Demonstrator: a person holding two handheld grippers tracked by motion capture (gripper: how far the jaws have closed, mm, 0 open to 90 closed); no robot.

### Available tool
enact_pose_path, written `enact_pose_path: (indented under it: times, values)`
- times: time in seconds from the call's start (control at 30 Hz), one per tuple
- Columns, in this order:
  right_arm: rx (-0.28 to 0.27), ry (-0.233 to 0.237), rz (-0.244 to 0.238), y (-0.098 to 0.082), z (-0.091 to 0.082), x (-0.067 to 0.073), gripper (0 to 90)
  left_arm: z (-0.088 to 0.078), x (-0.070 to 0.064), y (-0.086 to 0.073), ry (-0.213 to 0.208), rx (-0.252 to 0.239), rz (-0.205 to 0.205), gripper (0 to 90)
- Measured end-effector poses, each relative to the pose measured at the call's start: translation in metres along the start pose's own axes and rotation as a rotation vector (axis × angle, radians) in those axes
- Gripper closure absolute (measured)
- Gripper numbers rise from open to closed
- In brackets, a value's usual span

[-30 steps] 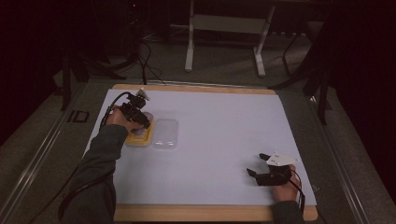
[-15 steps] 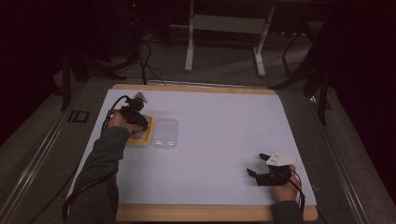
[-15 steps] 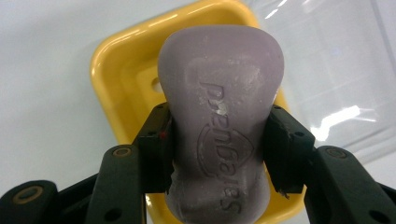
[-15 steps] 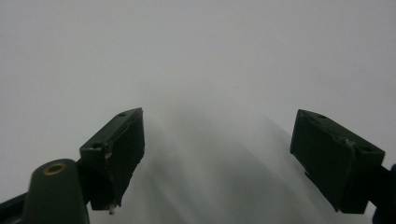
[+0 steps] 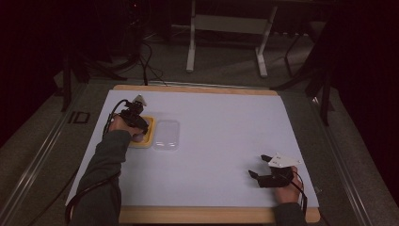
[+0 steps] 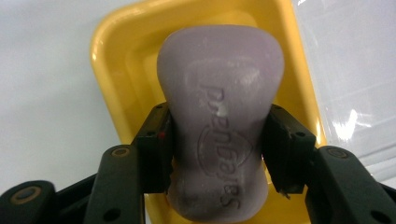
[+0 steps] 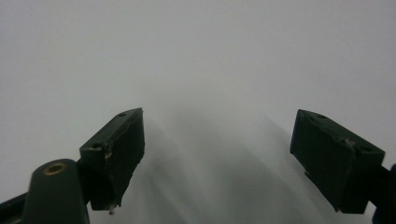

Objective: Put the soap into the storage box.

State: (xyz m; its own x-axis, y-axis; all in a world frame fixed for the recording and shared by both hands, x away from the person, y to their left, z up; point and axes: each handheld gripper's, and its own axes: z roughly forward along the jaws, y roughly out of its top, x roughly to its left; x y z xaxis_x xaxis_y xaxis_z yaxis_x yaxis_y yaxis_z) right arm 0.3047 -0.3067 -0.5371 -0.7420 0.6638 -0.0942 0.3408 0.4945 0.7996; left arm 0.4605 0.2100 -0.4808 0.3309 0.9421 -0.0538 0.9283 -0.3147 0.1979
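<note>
Smooth lilac soap bar (image 6: pixel 219 121), embossed lettering, waisted shape, over glossy yellow dish (image 6: pixel 112 60), left gripper (image 6: pixel 217 144) jaws clamping its waist, clear lid (image 5: pixel 167 134) beside dish, right gripper (image 7: pixel 219 154) jaws spread, empty.

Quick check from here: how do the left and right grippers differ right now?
The left gripper is shut on the purple soap bar, its jaws pressing the bar's narrow waist over the yellow dish; the right gripper holds nothing, its jaws spread wide over the bare white table cover. In the high view the left gripper is at the table's far left beside the clear lid, the right gripper at the near right corner. Both have black jaws.
</note>
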Motion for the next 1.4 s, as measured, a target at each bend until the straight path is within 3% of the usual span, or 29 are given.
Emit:
enact_pose_path:
  times: [0.03,0.17,0.43,0.53,1.0,1.17,1.4]
  values:
    - [0.0,0.0,0.0,0.0,0.0,0.0,17.5,-0.002,0.0,0.0,0.017,-0.007,-0.001,44.6]
    - [0.001,0.001,-0.002,0.0,0.0,0.0,17.6,-0.011,0.0,0.0,0.013,-0.03,0.002,34.4]
    - [0.002,0.0,-0.004,0.0,0.0,0.0,17.6,-0.032,-0.002,-0.002,0.011,-0.088,0.038,34.5]
    - [0.003,0.0,-0.003,0.0,0.0,0.0,17.6,-0.036,-0.004,-0.004,-0.035,-0.12,0.054,35.0]
    - [0.004,-0.001,-0.006,0.0,0.0,0.001,17.6,-0.046,-0.024,-0.011,-0.043,-0.19,0.204,38.2]
    - [0.005,-0.001,-0.007,0.0,0.0,0.001,17.6,-0.052,-0.036,-0.02,-0.049,-0.247,0.247,39.1]
    - [0.007,-0.001,-0.006,0.0,0.0,0.001,17.6,-0.051,-0.053,-0.035,-0.043,-0.283,0.314,39.1]
